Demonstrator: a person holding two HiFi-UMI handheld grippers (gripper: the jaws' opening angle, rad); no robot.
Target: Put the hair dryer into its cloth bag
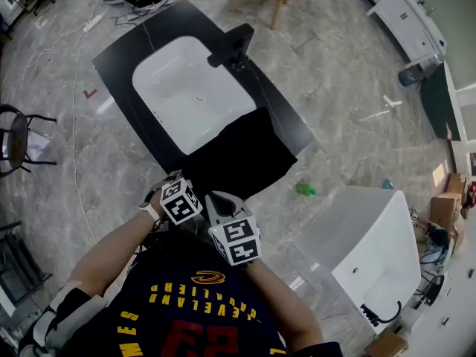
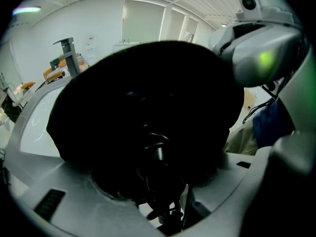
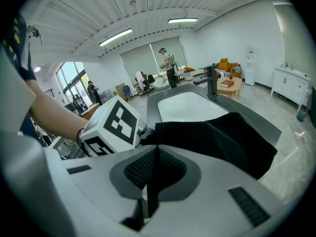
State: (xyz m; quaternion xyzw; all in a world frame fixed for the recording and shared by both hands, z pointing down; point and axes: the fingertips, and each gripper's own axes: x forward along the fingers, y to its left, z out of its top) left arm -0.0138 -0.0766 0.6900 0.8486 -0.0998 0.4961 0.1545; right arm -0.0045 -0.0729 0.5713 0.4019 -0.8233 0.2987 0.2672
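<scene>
The black cloth bag lies over the near end of the dark counter, next to the white sink. My left gripper is at the bag's near edge. In the left gripper view a large black mass fills the picture, and a coiled black cord runs down between the jaws of my left gripper. I take this for the hair dryer; dryer and bag are hard to tell apart there. My right gripper is shut on a thin fold of the bag, beside the left gripper's marker cube.
A black faucet stands at the sink's far side. A white bathtub is to the right, with a green item on the marble floor between it and the counter. A chair and cables lie to the left.
</scene>
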